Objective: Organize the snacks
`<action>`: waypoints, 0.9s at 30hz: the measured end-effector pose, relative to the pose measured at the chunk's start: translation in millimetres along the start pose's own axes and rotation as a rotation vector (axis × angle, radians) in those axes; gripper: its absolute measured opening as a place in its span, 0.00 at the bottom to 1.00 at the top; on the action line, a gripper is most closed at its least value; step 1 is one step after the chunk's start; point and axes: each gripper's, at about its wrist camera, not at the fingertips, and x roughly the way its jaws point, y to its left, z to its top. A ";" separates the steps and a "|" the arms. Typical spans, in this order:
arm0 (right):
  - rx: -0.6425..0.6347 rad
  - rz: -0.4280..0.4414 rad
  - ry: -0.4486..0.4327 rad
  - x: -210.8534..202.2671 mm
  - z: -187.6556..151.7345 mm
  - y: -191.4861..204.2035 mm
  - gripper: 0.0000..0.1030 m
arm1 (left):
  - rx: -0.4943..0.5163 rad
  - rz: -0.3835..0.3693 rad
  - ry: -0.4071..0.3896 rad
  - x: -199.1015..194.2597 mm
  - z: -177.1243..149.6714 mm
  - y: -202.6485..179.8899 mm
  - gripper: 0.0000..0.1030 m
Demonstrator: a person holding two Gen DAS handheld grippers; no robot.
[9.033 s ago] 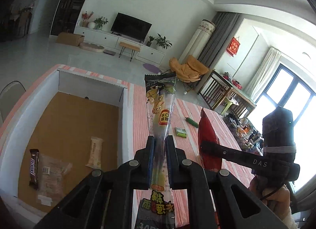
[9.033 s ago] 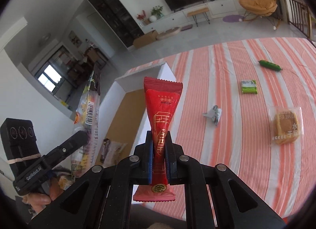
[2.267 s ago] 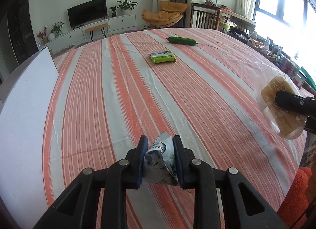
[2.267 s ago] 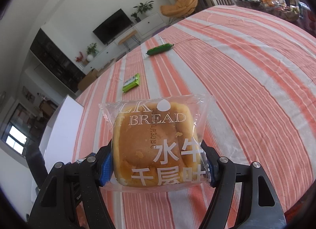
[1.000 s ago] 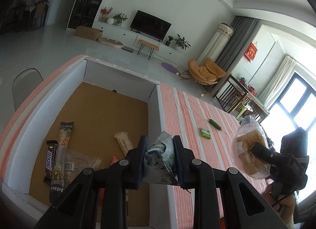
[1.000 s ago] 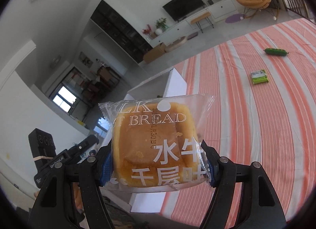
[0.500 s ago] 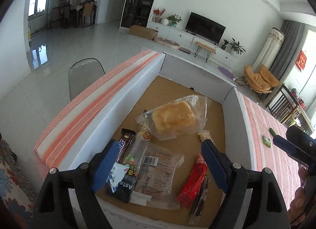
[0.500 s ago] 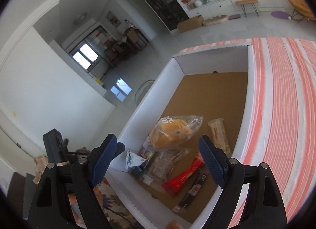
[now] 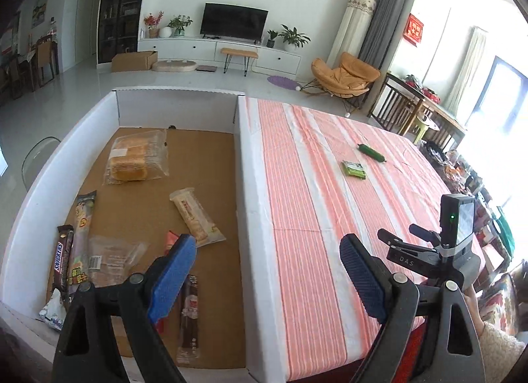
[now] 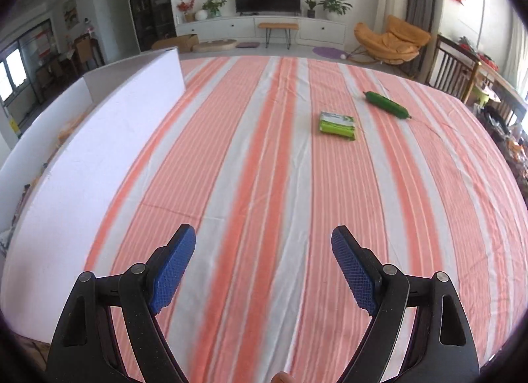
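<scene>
Both my grippers, left (image 9: 265, 275) and right (image 10: 262, 267), gape empty, aimed at the green packet (image 10: 337, 125) right of centre, outside the box (image 9: 246, 185).

striped table (image 10: 264, 185): box (image 9: 242, 185), green packet (image 10: 337, 125), sausage (image 10: 386, 104)

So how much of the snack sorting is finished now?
Mostly done: the bread pack, Snickers bar and others lie in the box. Left gripper and right gripper are open, empty. Left on the tablecloth: green packet and green sausage.
</scene>
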 end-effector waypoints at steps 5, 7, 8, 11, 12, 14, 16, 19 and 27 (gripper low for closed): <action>0.136 -0.166 0.010 7.2 -13.3 -71.6 0.84 | 0.153 -0.104 0.067 23.7 -6.7 -83.8 0.89; 0.178 -0.184 0.009 2.8 -16.2 -86.9 0.84 | 0.188 -0.125 0.092 34.8 -10.1 -105.0 0.89; 0.190 -0.188 0.007 2.4 -17.1 -92.9 0.84 | 0.202 -0.129 0.103 39.4 -11.3 -113.6 0.89; 0.207 -0.195 0.000 -0.4 -21.1 -101.4 0.84 | 0.226 -0.130 0.136 50.5 -14.4 -130.4 0.89; 0.206 -0.198 -0.002 -0.2 -21.9 -103.3 0.84 | 0.230 -0.126 0.144 54.2 -13.7 -133.0 0.89; 0.202 -0.204 -0.005 1.4 -24.7 -106.9 0.84 | 0.239 -0.113 0.157 59.2 -15.4 -135.5 0.89; 0.202 -0.203 -0.006 4.7 -25.7 -109.5 0.84 | 0.241 -0.098 0.166 64.0 -16.4 -133.6 0.89; 0.217 -0.197 -0.004 10.1 -29.1 -114.4 0.84 | 0.233 -0.079 0.181 72.2 -20.2 -129.0 0.89; 0.233 -0.211 0.021 24.4 -27.6 -133.4 0.84 | 0.232 -0.060 0.225 91.9 -26.6 -130.2 0.89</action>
